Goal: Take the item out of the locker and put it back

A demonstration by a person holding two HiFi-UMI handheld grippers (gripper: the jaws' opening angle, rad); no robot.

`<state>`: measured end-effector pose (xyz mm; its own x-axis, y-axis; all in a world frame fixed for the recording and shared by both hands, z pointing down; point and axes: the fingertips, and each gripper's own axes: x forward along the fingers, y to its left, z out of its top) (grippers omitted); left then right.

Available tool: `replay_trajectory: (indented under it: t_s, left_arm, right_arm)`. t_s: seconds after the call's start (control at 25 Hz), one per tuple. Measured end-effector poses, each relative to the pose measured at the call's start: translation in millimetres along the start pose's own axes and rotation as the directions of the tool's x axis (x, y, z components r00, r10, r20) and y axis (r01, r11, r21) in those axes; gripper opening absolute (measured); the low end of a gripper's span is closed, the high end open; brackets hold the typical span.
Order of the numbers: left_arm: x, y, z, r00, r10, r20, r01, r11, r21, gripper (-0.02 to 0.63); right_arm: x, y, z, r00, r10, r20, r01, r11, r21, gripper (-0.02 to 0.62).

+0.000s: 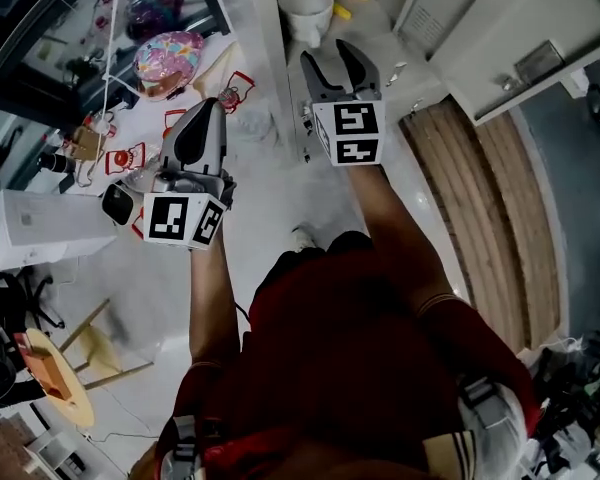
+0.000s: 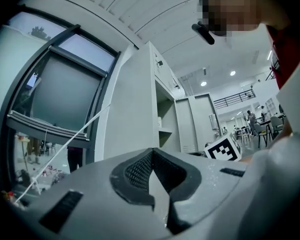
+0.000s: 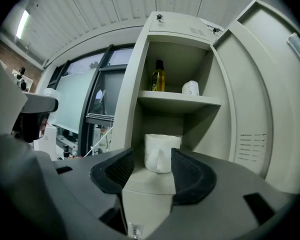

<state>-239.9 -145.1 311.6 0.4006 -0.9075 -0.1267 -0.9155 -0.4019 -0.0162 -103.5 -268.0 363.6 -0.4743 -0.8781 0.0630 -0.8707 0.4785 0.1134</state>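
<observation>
I see right hand-held gripper wide open, empty; white mug just ahead in locker. Left hand-held gripper closed, empty.

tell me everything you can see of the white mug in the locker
The white mug is plain, looks ceramic, and stands upright, handle toward the right gripper, in the locker's compartment below the shelf. That gripper's jaws are open, short of it; nothing visible touches it.
</observation>
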Motion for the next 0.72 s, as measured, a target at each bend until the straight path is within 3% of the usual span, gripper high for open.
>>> replay_trajectory:
  t_s: [0.28,0.72]
  left_arm:
    - [19,20,-8,1.0,-0.021,-0.01,0.021,1.0,-0.007,0.008]
    - [33,33,-17,0.999,0.046,-0.015,-0.047,0.998,-0.042,0.008]
  right_arm:
    - [36,-5,-15,0.999,-0.029,-0.033,0.029,1.0,0.001,0.186]
    - [58,-17,-20,0.998,0.0,-0.055,-0.001,1.0,-0.011,0.141]
